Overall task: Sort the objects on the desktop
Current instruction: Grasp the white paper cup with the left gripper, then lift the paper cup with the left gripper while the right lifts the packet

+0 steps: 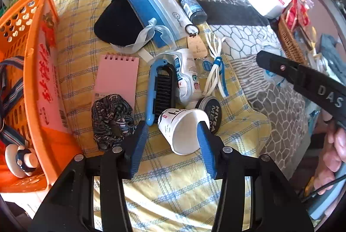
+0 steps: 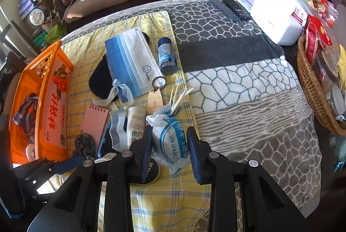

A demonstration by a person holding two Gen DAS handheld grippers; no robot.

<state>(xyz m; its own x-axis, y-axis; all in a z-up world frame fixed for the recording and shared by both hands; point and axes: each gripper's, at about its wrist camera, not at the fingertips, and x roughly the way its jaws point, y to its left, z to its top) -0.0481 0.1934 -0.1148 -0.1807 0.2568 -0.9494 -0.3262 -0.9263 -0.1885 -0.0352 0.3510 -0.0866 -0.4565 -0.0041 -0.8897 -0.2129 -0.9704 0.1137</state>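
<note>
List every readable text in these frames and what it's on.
"NIVEA MEN": lid of the round tin.
"CHEN PI MEI": plastic-wrapped packet between the right gripper fingers.
"DAS": side of that gripper, seen from the left wrist.
Smiley sign: clear zip pouch.
Large red Chinese characters: card in the orange basket; not legible to me.
White bottle, blue bottle, paper cup print: too small or blurred.

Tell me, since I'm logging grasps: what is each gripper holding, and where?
The right gripper clamps the Chen Pi Mei packet across its sides. The left gripper is open around a tipped paper cup, holding nothing.
</note>
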